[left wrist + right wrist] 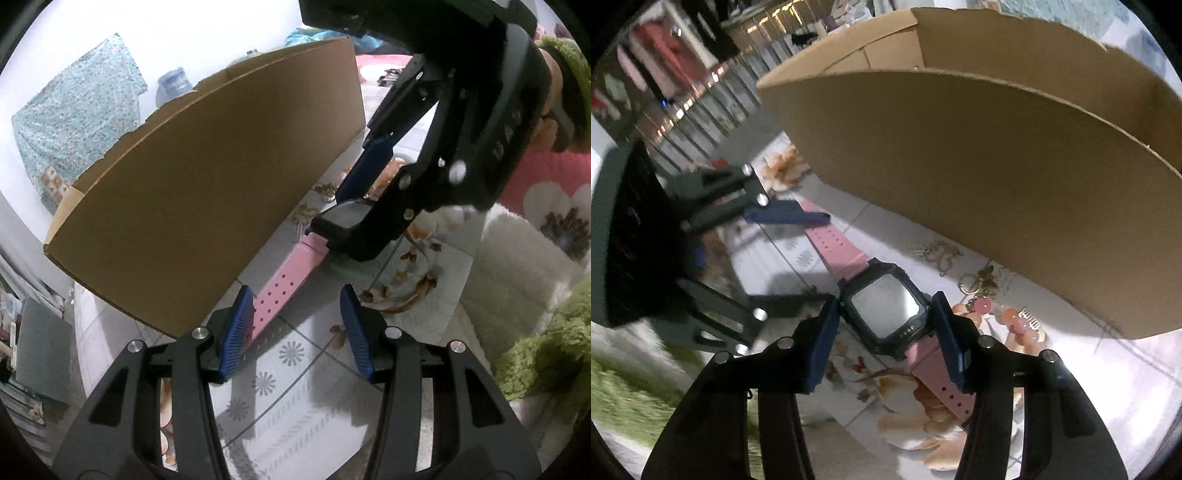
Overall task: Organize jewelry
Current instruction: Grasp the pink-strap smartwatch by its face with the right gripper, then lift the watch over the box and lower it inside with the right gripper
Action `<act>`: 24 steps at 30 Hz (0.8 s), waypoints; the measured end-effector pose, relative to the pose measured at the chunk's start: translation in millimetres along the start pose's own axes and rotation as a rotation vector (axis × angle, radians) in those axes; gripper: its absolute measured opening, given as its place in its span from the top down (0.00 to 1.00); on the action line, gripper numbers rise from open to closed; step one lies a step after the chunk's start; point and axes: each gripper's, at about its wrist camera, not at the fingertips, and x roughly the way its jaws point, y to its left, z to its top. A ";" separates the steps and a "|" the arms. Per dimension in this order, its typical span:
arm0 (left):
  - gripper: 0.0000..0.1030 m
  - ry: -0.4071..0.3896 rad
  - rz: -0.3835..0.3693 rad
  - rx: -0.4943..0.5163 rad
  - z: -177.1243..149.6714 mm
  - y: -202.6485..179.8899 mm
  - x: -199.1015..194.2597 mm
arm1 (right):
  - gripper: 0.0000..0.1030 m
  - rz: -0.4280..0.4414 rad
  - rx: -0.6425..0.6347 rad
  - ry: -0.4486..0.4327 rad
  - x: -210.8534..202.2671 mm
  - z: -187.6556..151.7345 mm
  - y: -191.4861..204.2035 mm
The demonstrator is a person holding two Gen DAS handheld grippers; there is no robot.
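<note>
The right tool (884,328) clamps the watch (886,314) by its case, beside the cardboard box (997,166); the left tool (295,325) straddles the pink strap, pads not touching it.

Two black plastic two-finger grippers, left (297,325) and right (886,343); ribbed blue rubber pads (238,328); silver round screws at linkage pivots; fuzzy green sleeve (570,66).
</note>
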 end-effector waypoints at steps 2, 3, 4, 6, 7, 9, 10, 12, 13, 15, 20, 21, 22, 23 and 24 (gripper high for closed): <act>0.55 0.002 -0.004 -0.014 0.8 0.8 0.4 | 0.51 0.041 0.026 -0.015 -4.9 -1.7 -2.6; 0.60 -0.002 -0.003 -0.018 1.6 0.5 -0.6 | 0.51 0.057 0.036 -0.022 -4.6 -1.7 -2.7; 0.65 -0.008 -0.002 -0.023 2.6 0.6 -1.7 | 0.51 0.081 0.052 -0.034 -7.7 -2.6 -4.0; 0.82 -0.019 -0.002 -0.044 5.2 5.3 -2.8 | 0.51 0.112 0.078 -0.051 -12.4 -5.3 -5.6; 0.88 -0.025 -0.007 -0.065 5.9 9.5 -4.3 | 0.51 0.122 0.089 -0.059 -11.6 -5.2 -3.5; 0.91 -0.034 -0.041 -0.116 7.6 21.1 -6.0 | 0.51 0.111 0.105 -0.074 -6.3 -4.1 0.9; 0.91 -0.036 -0.071 -0.148 8.5 27.4 -6.4 | 0.51 0.109 0.115 -0.080 -4.2 -4.3 2.7; 0.93 -0.029 -0.117 -0.193 7.9 34.2 -6.7 | 0.50 0.117 0.156 -0.105 -3.6 -7.4 3.3; 0.93 -0.023 -0.132 -0.209 7.7 35.8 -6.2 | 0.49 0.119 0.179 -0.117 -2.8 -9.9 4.5; 0.94 -0.013 -0.160 -0.240 6.9 40.4 -6.0 | 0.45 0.089 0.198 -0.147 -8.5 -20.2 7.7; 0.95 0.020 -0.214 -0.294 7.8 51.5 -1.3 | 0.44 -0.038 0.194 -0.178 -13.8 -40.3 25.6; 0.95 0.026 -0.221 -0.304 6.8 53.6 -1.4 | 0.44 -0.079 0.184 -0.180 -14.2 -44.7 31.2; 0.95 0.032 -0.228 -0.314 7.1 55.1 -0.6 | 0.44 -0.099 0.178 -0.180 -15.7 -47.5 34.2; 0.95 0.038 -0.236 -0.327 7.2 56.6 0.4 | 0.44 -0.125 0.167 -0.178 -14.9 -50.4 39.5; 0.95 0.044 -0.241 -0.338 7.0 57.8 0.8 | 0.44 -0.159 0.153 -0.175 -12.9 -52.3 45.2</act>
